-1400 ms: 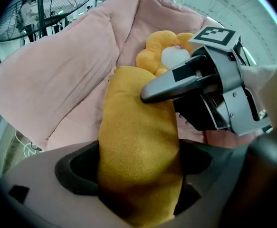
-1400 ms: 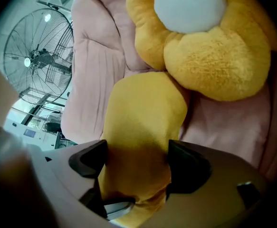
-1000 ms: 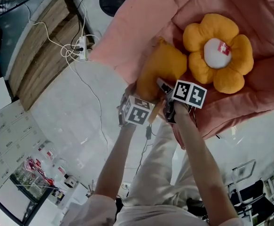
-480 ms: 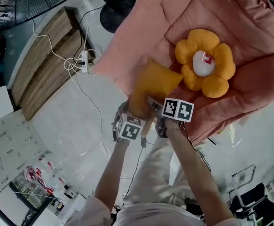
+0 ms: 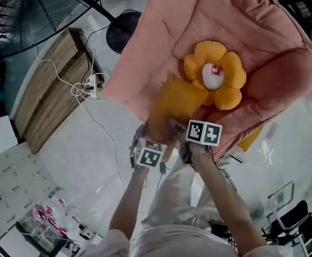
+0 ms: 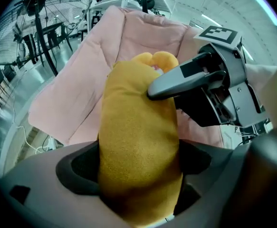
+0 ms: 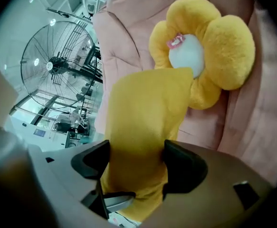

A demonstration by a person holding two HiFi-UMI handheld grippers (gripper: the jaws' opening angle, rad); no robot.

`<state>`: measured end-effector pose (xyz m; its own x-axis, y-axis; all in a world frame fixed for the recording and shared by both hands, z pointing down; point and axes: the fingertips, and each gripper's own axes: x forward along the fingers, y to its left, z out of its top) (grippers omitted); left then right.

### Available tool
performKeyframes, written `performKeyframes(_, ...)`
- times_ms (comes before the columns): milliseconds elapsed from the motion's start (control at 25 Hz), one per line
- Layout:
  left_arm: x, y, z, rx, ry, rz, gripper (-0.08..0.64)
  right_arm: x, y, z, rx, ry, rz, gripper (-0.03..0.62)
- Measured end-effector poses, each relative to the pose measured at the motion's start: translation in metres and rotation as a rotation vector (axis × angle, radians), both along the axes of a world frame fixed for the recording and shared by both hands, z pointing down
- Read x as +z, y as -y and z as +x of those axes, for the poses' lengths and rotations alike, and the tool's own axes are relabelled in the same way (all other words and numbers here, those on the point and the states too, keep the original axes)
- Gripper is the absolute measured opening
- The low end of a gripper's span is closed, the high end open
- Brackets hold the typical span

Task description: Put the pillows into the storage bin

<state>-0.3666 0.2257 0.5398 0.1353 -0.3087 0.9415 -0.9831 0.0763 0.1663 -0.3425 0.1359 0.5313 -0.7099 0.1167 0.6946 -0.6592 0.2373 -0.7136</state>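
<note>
Left hand-held gripper (image 6: pixel 138 161) and right hand-held gripper (image 7: pixel 136 161) both clench the orange pillow (image 6: pixel 138 122). Unlike the left gripper view, the right gripper view shows the flower pillow (image 7: pixel 226 46) whole, at one o'clock.

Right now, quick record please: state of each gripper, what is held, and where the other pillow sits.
left gripper: shut on the plain mustard-yellow fabric pillow, at its near end
right gripper: shut on the same pillow, next to the left one
held pillow: far corner next to the second pillow; contact unclear
second pillow: yellow flower-shaped plush pillow with a white centre, lying flat, ungripped
surface: pink quilted cover under both pillows
</note>
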Motion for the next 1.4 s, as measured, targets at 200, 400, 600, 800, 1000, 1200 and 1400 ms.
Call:
performKeyframes(200,-0.022,0.015,0.013,0.078,0.004,0.027,0.511,-0.024,0.012,0.020,0.058,0.009,0.012,0.365)
performKeyframes(400,-0.045,0.022,0.045,0.114,-0.020,0.053,0.508,-0.053,0.019,0.054,0.074,-0.004,0.039,0.360)
performKeyframes(600,-0.069,0.029,0.085,0.135,-0.061,0.088,0.506,-0.082,0.023,0.095,0.097,-0.035,0.073,0.356)
performKeyframes(800,-0.083,0.038,0.120,0.168,-0.090,0.101,0.503,-0.097,0.032,0.132,0.148,-0.056,0.098,0.351)
performKeyframes(1000,-0.094,0.054,0.146,0.220,-0.094,0.130,0.501,-0.110,0.044,0.162,0.204,-0.060,0.127,0.350)
performKeyframes(1200,-0.099,0.069,0.175,0.266,-0.103,0.143,0.500,-0.116,0.058,0.194,0.259,-0.071,0.149,0.350)
performKeyframes(1400,-0.100,0.077,0.208,0.297,-0.110,0.159,0.499,-0.120,0.063,0.230,0.302,-0.081,0.165,0.348)
